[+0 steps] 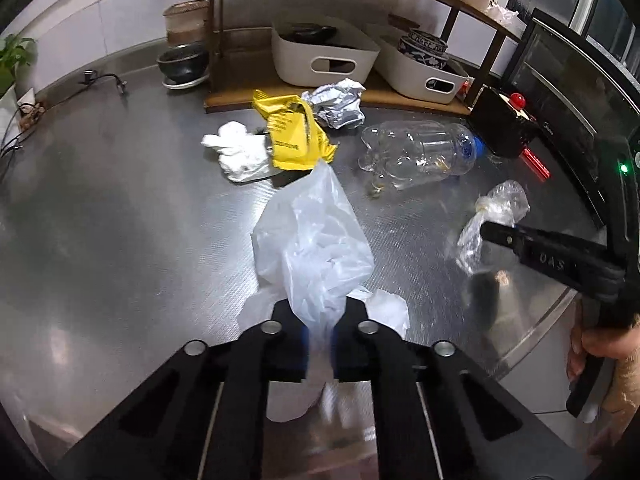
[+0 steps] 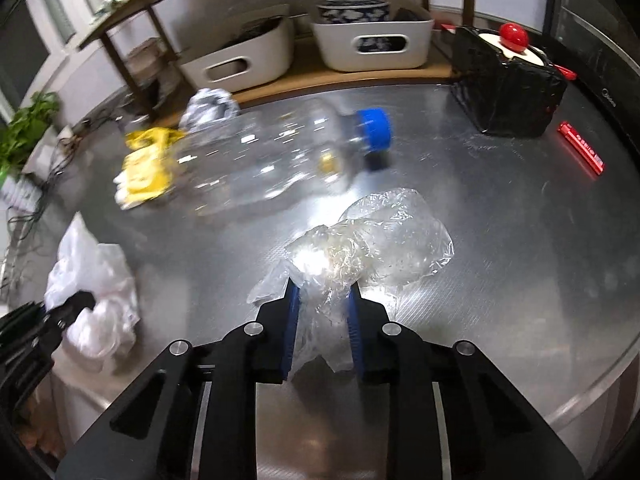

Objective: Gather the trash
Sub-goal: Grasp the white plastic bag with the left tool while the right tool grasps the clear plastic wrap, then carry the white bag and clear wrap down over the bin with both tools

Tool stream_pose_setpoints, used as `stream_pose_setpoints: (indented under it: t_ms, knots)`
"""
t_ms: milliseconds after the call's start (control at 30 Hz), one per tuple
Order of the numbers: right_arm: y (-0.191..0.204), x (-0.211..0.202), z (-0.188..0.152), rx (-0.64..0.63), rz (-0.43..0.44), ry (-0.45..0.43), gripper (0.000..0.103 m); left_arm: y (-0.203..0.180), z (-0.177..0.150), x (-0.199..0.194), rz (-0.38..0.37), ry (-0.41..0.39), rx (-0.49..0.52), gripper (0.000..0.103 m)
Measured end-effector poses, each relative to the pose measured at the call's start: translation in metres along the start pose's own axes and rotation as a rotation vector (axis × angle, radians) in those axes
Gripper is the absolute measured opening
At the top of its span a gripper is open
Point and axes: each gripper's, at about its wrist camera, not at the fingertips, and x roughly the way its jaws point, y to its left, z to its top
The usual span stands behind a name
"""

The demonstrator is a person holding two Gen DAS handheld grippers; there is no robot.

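Observation:
My left gripper (image 1: 318, 308) is shut on a white plastic bag (image 1: 316, 240) lying on the steel counter; it also shows in the right wrist view (image 2: 96, 280). My right gripper (image 2: 323, 292) is shut on a crumpled clear plastic bag (image 2: 372, 240), seen at the right of the left wrist view (image 1: 492, 224). Further back lie a clear bottle with a blue cap (image 1: 420, 152) (image 2: 280, 156), a yellow wrapper (image 1: 294, 132) (image 2: 148, 164), crumpled foil (image 1: 340, 104) (image 2: 208, 106) and white tissue (image 1: 240, 152).
A wooden shelf holds two white bins (image 1: 324, 56) (image 2: 372, 40) with bowls. A black box with a red knob (image 2: 508, 80), a red stick (image 2: 582, 152) and a black oven (image 1: 580, 92) stand at the right. Cables (image 1: 100, 80) and a dark pot (image 1: 184, 64) are at the left. The counter's edge (image 2: 592, 384) runs near right.

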Motion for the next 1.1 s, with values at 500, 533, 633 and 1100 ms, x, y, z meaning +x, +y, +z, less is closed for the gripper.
stream_pose_setpoints:
  t_ms: [500,533,633,1100]
  knots:
    - [0.07,-0.078,-0.065,-0.082,0.209,-0.039,0.024,0.017,-0.068,-0.091,0.005,-0.054,-0.009,0.002]
    - [0.074,-0.08,-0.07,-0.09,0.222,-0.036,0.024,0.017,-0.073,-0.096,0.002,-0.057,-0.005,0.001]
    - [0.08,-0.085,-0.087,-0.087,0.303,-0.018,0.024,0.016,-0.091,-0.11,-0.01,-0.057,0.006,0.001]
    - [0.086,-0.037,-0.176,-0.065,0.276,0.19,0.024,0.027,-0.175,-0.082,-0.026,0.118,-0.049,0.002]
